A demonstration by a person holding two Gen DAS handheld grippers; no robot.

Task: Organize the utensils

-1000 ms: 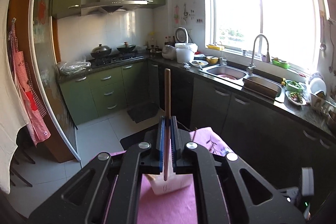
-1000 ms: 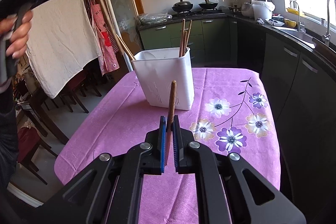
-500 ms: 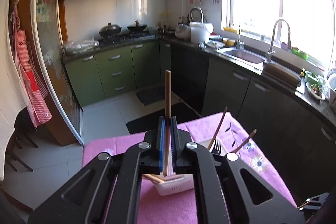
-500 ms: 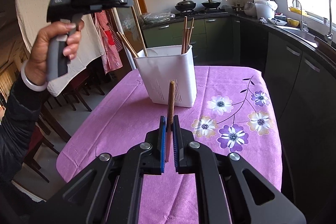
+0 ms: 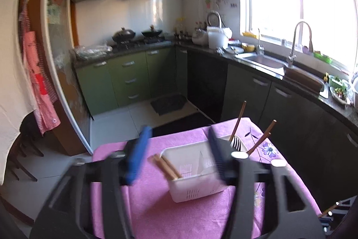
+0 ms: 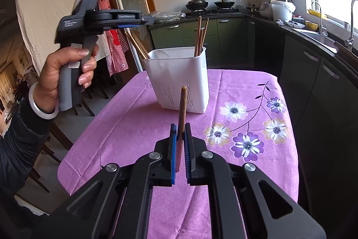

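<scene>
A white slotted utensil holder (image 6: 179, 78) stands on the purple tablecloth (image 6: 134, 122) and shows from above in the left wrist view (image 5: 197, 171). My left gripper (image 5: 176, 152) is open and empty above it; brown chopsticks (image 5: 166, 166) lean in its left compartment. More chopsticks (image 6: 201, 35) and a fork (image 5: 236, 142) stand at its right side. My right gripper (image 6: 180, 147) is shut on a brown chopstick (image 6: 182, 109), held upright in front of the holder. The left gripper (image 6: 134, 20) also shows in the right wrist view, above the holder's left side.
The table (image 6: 284, 149) with flower print ends near dark cabinets (image 6: 324, 86) on the right. A counter with sink (image 5: 266, 61) and stove (image 5: 138, 41) runs behind. Chairs (image 6: 89, 102) stand left of the table.
My left gripper has opened and let go of its chopstick, which now leans in the holder's left compartment. My right gripper still holds its chopstick in much the same place.
</scene>
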